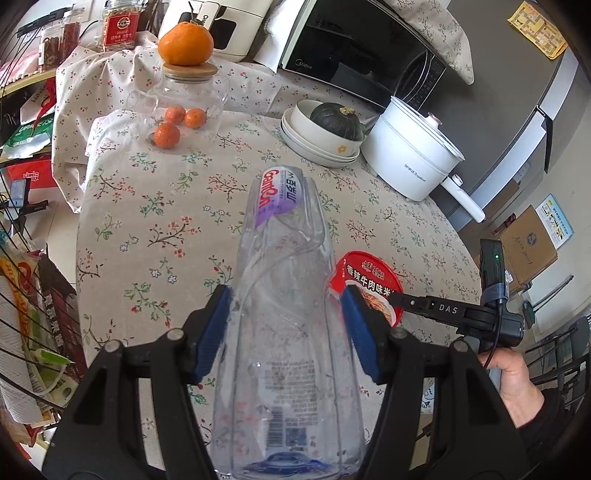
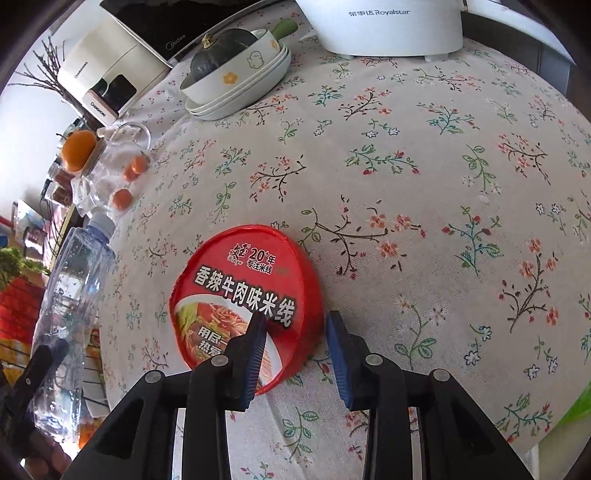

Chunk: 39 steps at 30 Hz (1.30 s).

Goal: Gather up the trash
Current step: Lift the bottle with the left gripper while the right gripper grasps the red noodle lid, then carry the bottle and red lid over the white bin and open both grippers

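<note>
The left gripper (image 1: 286,328) clamps a clear Ganten-labelled bottle (image 1: 288,295), while the right gripper (image 2: 295,354), jaws partly open, straddles the red noodle cup (image 2: 243,291) rim near a Royalstar pot (image 2: 380,26).

1. The clear plastic bottle (image 1: 291,295) is carrying a purple label reading "GanTen" — the finer print and the barcode lower down are too small to read.
2. The red noodle bowl (image 2: 243,295) is showing "20+年", "专注米线" and the big line "香辣牛肉味米线".
3. The white electric pot (image 2: 384,26) is bearing "荣事达 Royalstar".
4. The black microwave (image 1: 362,48) is displaying "Midea" on its lower edge.
5. The white appliance (image 2: 107,74) is showing "CHANGHONG" on its side and again on its front strip.
6. The right gripper (image 1: 402,299) — seen from the left wrist — is wearing the letters "DAS" on its finger.
</note>
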Available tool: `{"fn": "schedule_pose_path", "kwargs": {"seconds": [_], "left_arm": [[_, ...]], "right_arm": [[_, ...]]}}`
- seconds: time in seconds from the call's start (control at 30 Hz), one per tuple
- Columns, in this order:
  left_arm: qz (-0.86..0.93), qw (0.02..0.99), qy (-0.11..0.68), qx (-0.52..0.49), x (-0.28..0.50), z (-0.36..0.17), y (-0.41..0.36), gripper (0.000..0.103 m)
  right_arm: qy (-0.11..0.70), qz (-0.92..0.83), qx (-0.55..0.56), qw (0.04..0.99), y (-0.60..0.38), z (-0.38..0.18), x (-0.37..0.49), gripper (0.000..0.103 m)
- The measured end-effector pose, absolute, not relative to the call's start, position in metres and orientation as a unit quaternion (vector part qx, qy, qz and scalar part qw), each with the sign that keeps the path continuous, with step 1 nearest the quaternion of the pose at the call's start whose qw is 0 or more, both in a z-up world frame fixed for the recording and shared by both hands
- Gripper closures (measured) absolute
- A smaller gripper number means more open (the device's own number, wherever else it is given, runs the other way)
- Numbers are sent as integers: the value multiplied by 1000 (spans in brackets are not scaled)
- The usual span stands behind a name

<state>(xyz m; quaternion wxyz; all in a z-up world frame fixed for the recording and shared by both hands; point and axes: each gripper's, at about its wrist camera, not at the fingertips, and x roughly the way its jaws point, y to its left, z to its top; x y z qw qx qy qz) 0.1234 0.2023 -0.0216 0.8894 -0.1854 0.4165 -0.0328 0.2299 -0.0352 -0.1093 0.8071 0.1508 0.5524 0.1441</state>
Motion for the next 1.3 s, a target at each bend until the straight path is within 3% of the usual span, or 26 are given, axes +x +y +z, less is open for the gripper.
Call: {"fn": "schedule_pose_path", "kwargs": {"seconds": [0.17,0.67,1.3], "left_arm": [[-29,893,413,-177,121,-20,200,40],[-70,896,412,-152,113,-11,148,40],[-217,866,444,-75,116,-13,-27,40]], "right_arm": [[540,163,149,812,-38,-96,230,86],[477,134,120,860,-108,-31,187,87],[456,-19,166,874,-320,-19,102,87]]}}
